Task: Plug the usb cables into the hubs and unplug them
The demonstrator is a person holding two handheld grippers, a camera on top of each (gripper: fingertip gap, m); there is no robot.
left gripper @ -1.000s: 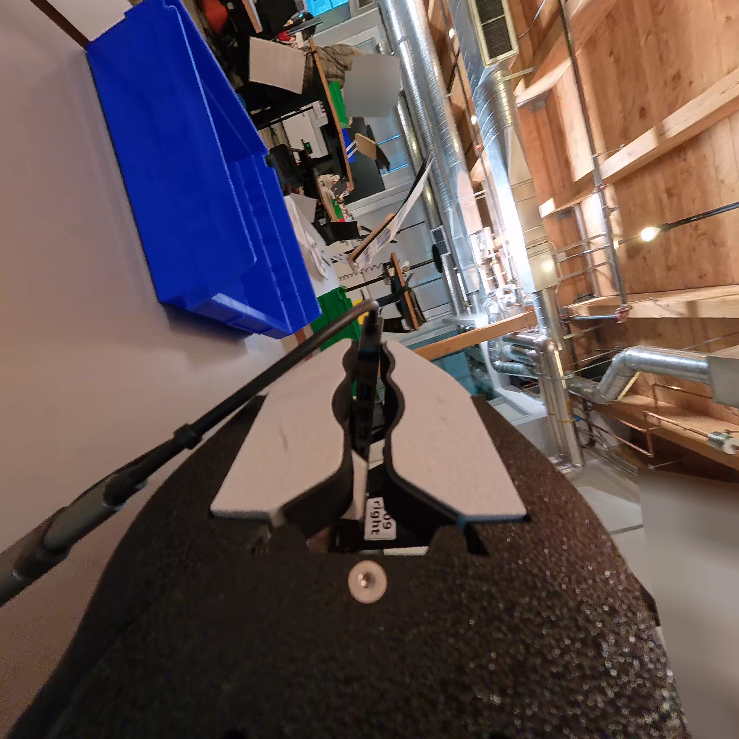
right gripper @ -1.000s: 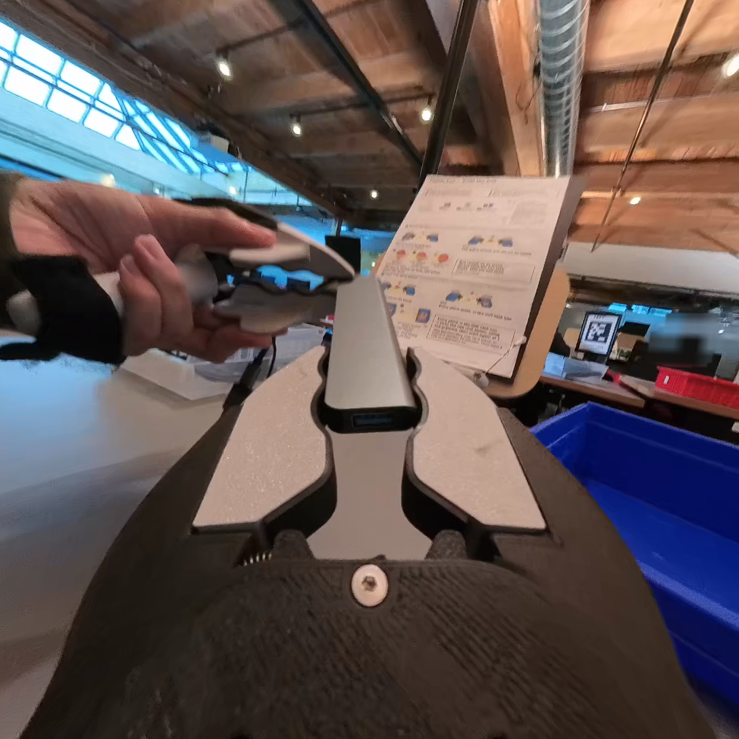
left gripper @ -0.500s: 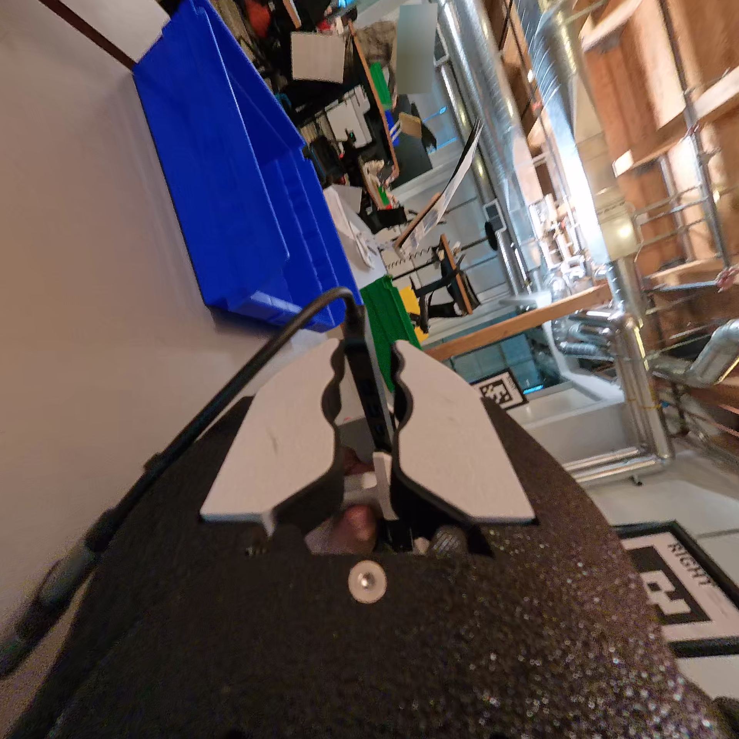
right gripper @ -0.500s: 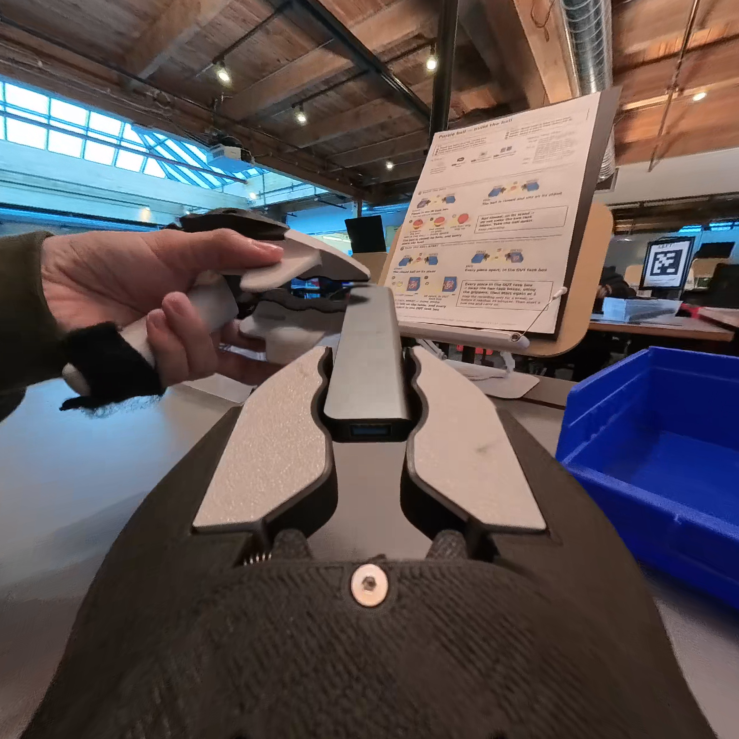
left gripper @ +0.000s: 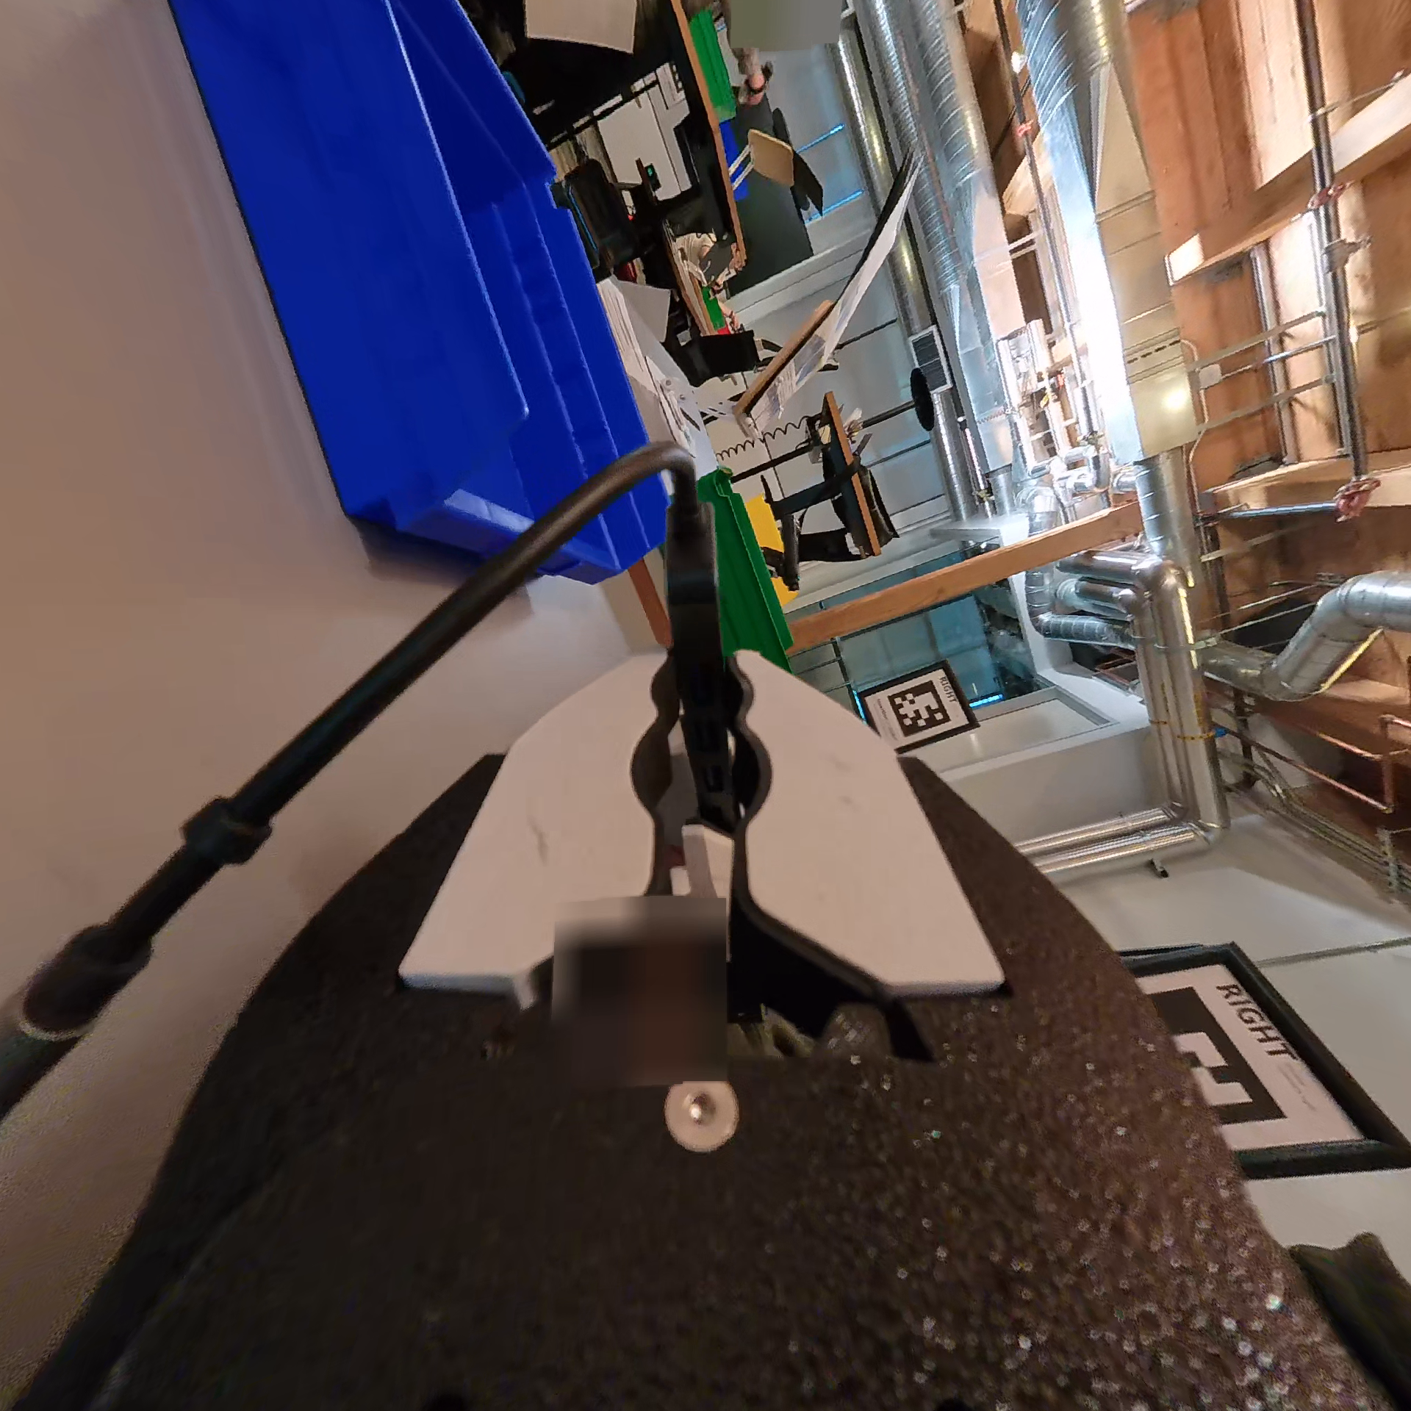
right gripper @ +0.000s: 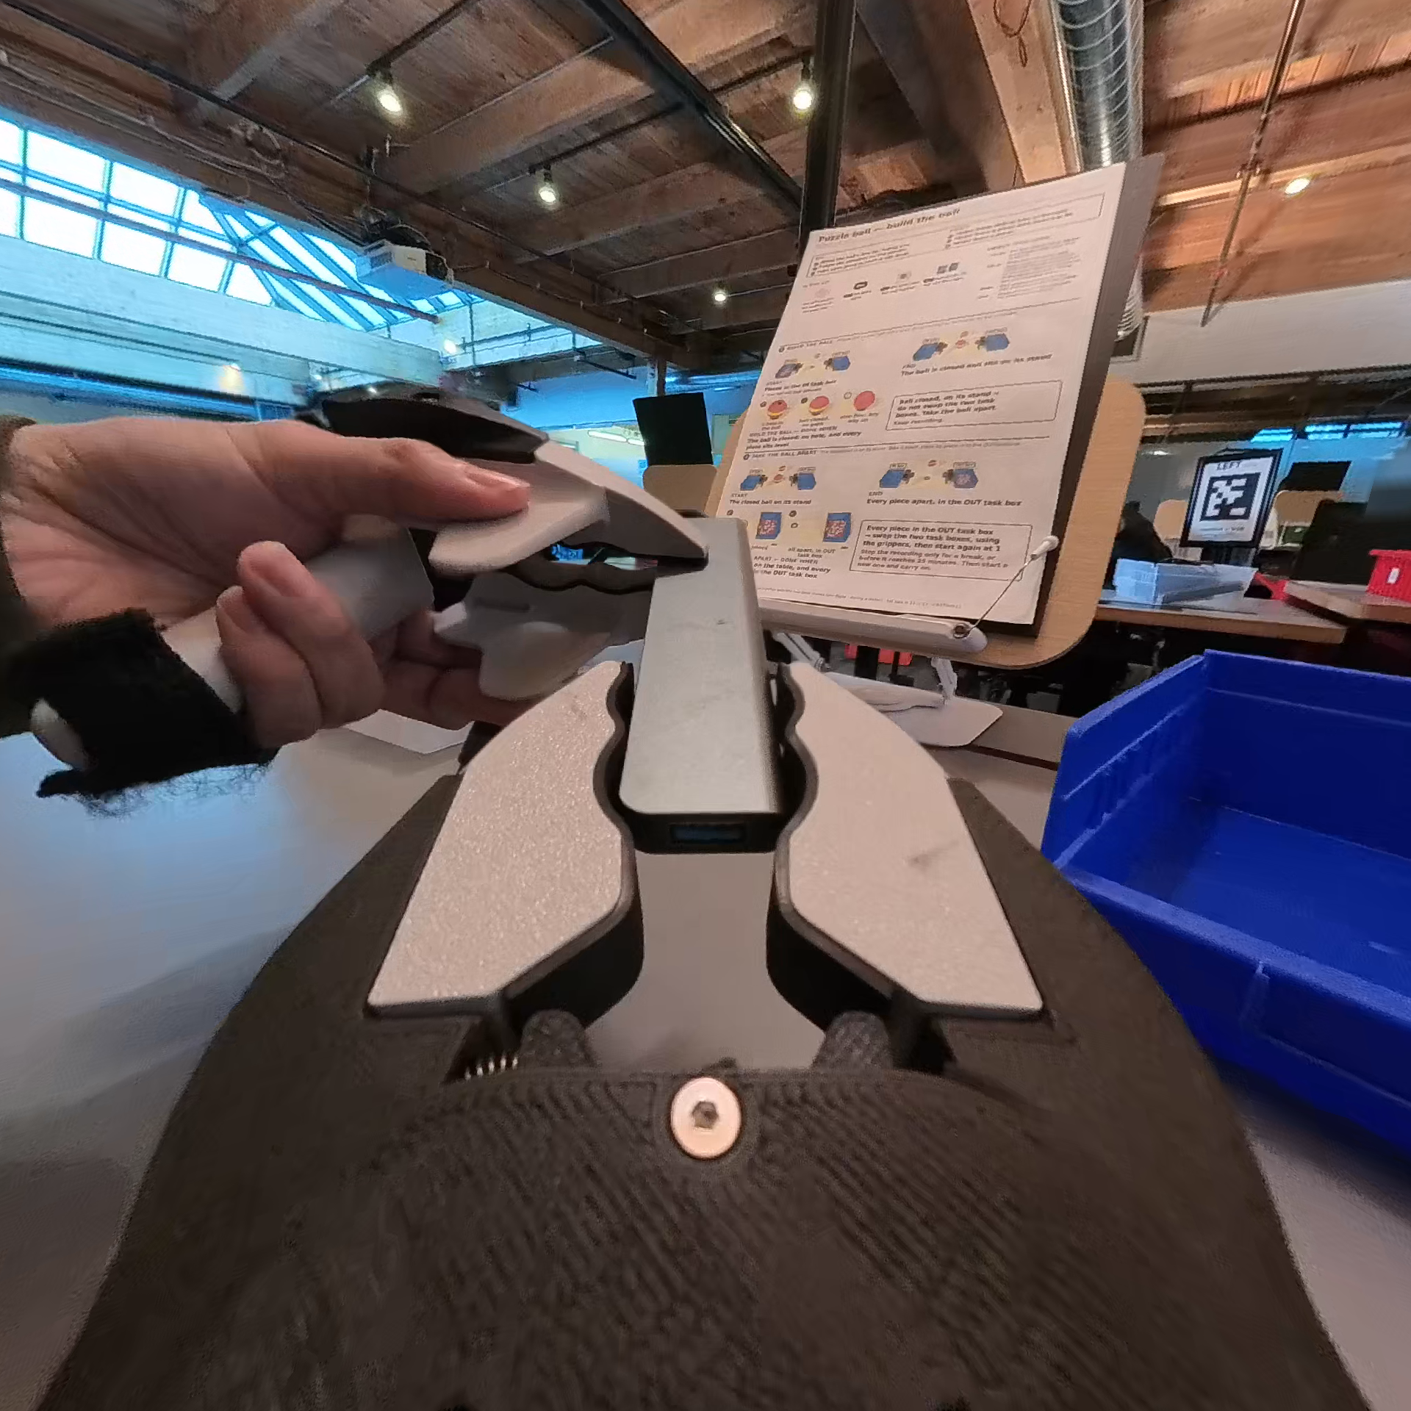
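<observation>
Slim grey metal hub [right gripper: 699, 672], pinched lengthwise in right tool [right gripper: 702, 771], points far; left tool [right gripper: 611, 580] pinches its far-left side.

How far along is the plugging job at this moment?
Done: right tongs are shut on the grey hub; left tongs are shut on the black cable plug. In hand: left tongs at the hub's far end. Seating is hidden. Left: unplugging.
</observation>
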